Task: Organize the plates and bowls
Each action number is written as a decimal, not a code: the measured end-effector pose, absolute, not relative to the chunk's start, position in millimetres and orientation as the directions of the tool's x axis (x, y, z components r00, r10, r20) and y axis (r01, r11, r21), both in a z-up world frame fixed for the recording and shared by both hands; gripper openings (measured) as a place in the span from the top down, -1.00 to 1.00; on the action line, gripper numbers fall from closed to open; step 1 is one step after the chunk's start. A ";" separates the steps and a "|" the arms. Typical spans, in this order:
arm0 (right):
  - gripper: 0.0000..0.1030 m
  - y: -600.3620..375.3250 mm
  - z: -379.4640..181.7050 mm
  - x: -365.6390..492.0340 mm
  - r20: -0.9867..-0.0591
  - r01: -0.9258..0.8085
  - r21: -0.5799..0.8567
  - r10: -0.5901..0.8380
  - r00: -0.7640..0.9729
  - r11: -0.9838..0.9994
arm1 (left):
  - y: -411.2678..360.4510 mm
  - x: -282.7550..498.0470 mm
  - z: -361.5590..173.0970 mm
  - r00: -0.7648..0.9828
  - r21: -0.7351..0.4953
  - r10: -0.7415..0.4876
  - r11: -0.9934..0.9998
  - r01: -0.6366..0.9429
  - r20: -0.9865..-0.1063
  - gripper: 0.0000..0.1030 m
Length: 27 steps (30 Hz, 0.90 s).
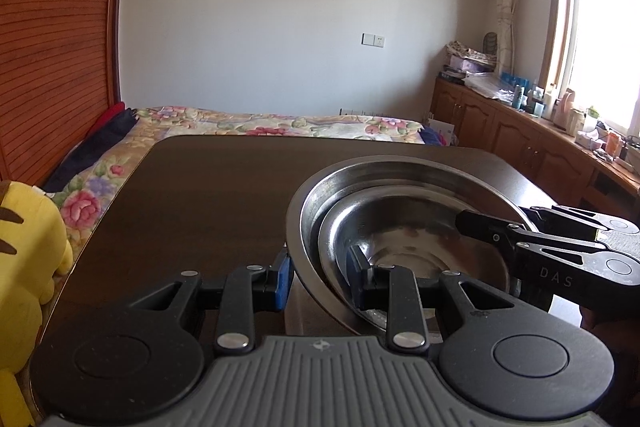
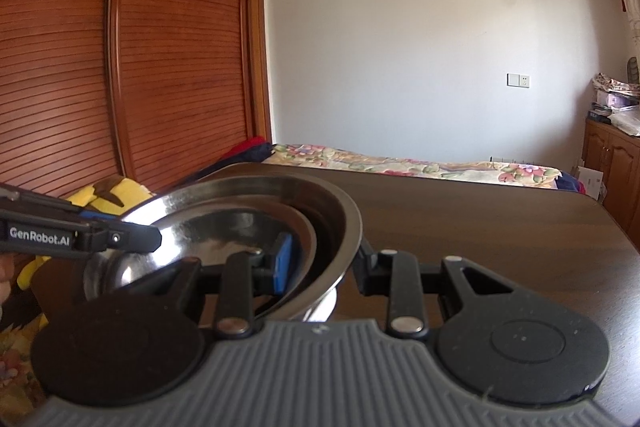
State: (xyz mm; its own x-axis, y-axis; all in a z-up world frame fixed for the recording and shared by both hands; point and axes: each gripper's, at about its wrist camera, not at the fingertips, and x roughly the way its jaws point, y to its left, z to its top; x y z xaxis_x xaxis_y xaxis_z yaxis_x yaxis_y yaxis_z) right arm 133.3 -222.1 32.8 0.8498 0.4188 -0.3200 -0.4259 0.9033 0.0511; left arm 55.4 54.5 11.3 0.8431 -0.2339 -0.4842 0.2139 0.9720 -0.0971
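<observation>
Left wrist view: ahead of the left gripper (image 1: pixel 318 281), a dark wooden table (image 1: pixel 200 195), with a floral bedspread (image 1: pixel 248 125) beyond its far edge and a yellow plush toy (image 1: pixel 24 259) off to the left. On the table, right of centre: a large steel bowl (image 1: pixel 316 195), a smaller steel bowl (image 1: pixel 348 223) nested inside and leaning toward the near left. Left gripper spread across both near rims, one blue-padded finger outside the large bowl, the other inside the smaller one; no firm pinch visible. Right gripper (image 1: pixel 464 223) reaching in from the right, tip over the bowls' far-right rim.

Right wrist view: same bowls (image 2: pixel 336 203) at lower left. Right gripper (image 2: pixel 320 265) spread astride the large bowl's wall, blue-padded finger (image 2: pixel 282 263) inside, other finger outside. Left gripper (image 2: pixel 154 239) entering from the left edge.
</observation>
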 end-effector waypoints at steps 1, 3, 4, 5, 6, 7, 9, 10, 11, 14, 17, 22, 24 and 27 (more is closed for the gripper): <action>0.34 -221.7 32.5 133.1 -0.323 -0.426 0.053 0.419 0.849 0.903 | 54.6 55.5 10.6 0.842 -0.098 -0.233 0.972 0.213 -0.486 0.41; 0.34 -220.6 31.4 133.2 -0.330 -0.428 0.055 0.420 0.845 0.902 | 55.7 55.4 10.1 0.841 -0.098 -0.231 0.973 0.210 -0.489 0.41; 0.34 -220.1 30.7 133.4 -0.334 -0.428 0.056 0.421 0.843 0.902 | 55.7 55.6 9.9 0.841 -0.099 -0.231 0.973 0.210 -0.490 0.41; 0.34 -219.1 29.6 133.5 -0.338 -0.429 0.059 0.422 0.841 0.902 | 56.0 56.4 10.6 0.840 -0.101 -0.232 0.972 0.210 -0.490 0.41; 0.34 -218.7 28.5 133.4 -0.342 -0.430 0.060 0.423 0.839 0.901 | 55.9 56.7 10.7 0.839 -0.102 -0.232 0.973 0.209 -0.492 0.41; 0.34 -217.6 27.1 133.6 -0.345 -0.431 0.060 0.424 0.838 0.901 | 56.7 57.6 11.0 0.839 -0.103 -0.232 0.973 0.208 -0.493 0.41; 0.34 -216.1 25.3 133.3 -0.352 -0.432 0.062 0.424 0.834 0.900 | 57.1 58.1 10.4 0.837 -0.104 -0.231 0.973 0.207 -0.496 0.41; 0.34 -216.4 24.7 133.3 -0.354 -0.432 0.065 0.426 0.833 0.899 | 56.8 57.9 9.8 0.837 -0.103 -0.231 0.973 0.207 -0.496 0.41; 0.34 -216.6 24.3 133.5 -0.356 -0.432 0.068 0.427 0.832 0.899 | 56.4 58.2 9.6 0.837 -0.102 -0.231 0.973 0.208 -0.496 0.41; 0.34 -216.4 24.0 134.6 -0.357 -0.432 0.076 0.429 0.830 0.899 | 55.4 57.2 9.8 0.838 -0.100 -0.231 0.973 0.209 -0.494 0.41; 0.34 -215.5 23.3 135.0 -0.357 -0.431 0.079 0.429 0.830 0.899 | 56.2 58.1 8.8 0.839 -0.096 -0.228 0.973 0.208 -0.493 0.41; 0.32 -214.9 22.9 136.3 -0.358 -0.437 0.093 0.439 0.824 0.895 | 56.5 57.2 6.1 0.842 -0.102 -0.231 0.973 0.207 -0.489 0.41; 0.31 -213.6 23.0 136.7 -0.359 -0.434 0.088 0.435 0.826 0.896 | 56.6 57.2 5.8 0.843 -0.103 -0.230 0.973 0.206 -0.486 0.41; 0.15 -212.1 23.6 136.3 -0.361 -0.441 0.075 0.437 0.824 0.894 | 55.5 57.1 4.7 0.846 -0.097 -0.221 0.975 0.199 -0.485 0.34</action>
